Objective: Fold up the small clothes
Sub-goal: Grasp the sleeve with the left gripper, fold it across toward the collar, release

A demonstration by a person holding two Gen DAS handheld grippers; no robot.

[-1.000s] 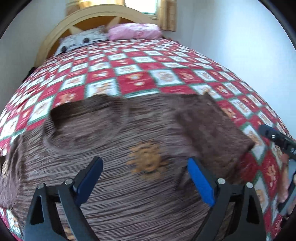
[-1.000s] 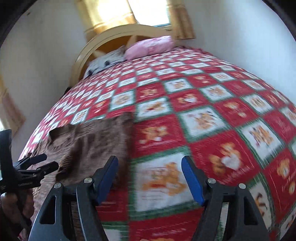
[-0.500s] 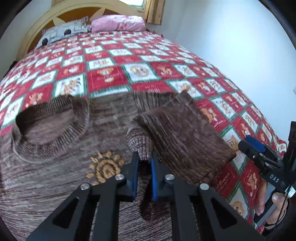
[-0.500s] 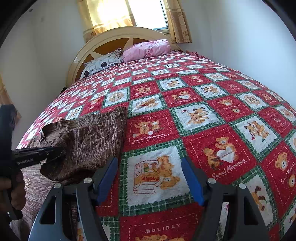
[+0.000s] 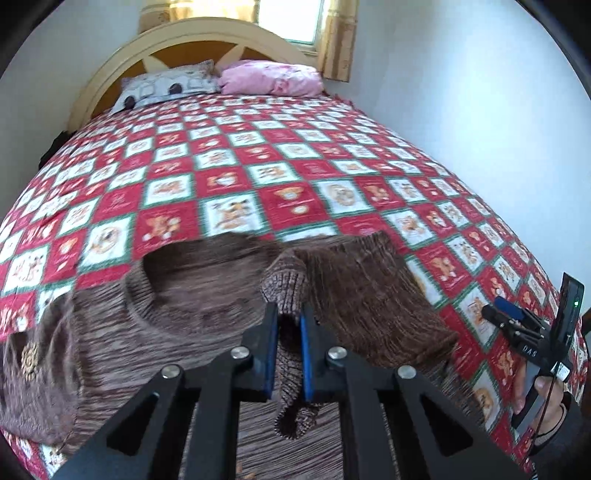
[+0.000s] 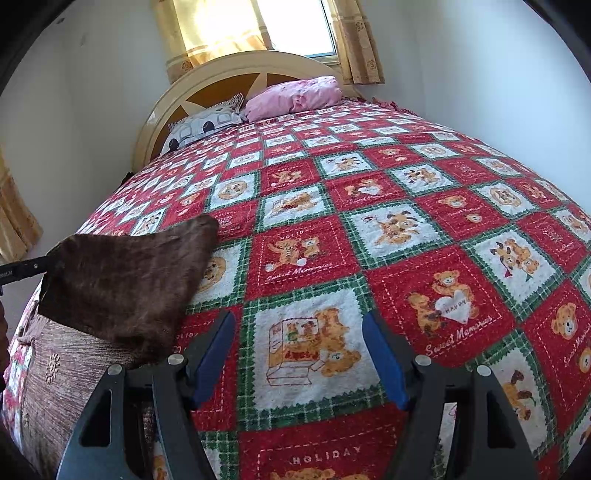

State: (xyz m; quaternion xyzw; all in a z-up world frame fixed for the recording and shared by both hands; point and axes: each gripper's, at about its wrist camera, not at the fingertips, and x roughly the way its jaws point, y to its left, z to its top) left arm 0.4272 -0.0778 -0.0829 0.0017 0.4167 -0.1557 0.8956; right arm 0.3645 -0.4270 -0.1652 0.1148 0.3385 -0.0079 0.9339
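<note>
A small brown knitted sweater (image 5: 192, 295) lies on the bed, neck opening to the left, one sleeve folded across its body. My left gripper (image 5: 288, 325) is shut on that sleeve's ribbed cuff (image 5: 286, 288), lifted off the body with the cuff's end hanging below the pads. In the right wrist view the raised sleeve (image 6: 125, 280) stands at the left, held by the left gripper's tip (image 6: 26, 269). My right gripper (image 6: 299, 354) is open over bare bedspread, right of the sweater, holding nothing. It also shows at the left wrist view's right edge (image 5: 509, 317).
The bed carries a red, white and green teddy-bear bedspread (image 6: 406, 229). A patterned pillow (image 5: 166, 86) and a pink pillow (image 5: 269, 77) lie by the cream headboard (image 5: 207, 40). White walls stand close on both sides, with a curtained window (image 6: 258, 26) behind.
The left gripper went from wide open over the sweater to shut on the sleeve cuff, then lifted it up. The right gripper stayed open and nearly still.
</note>
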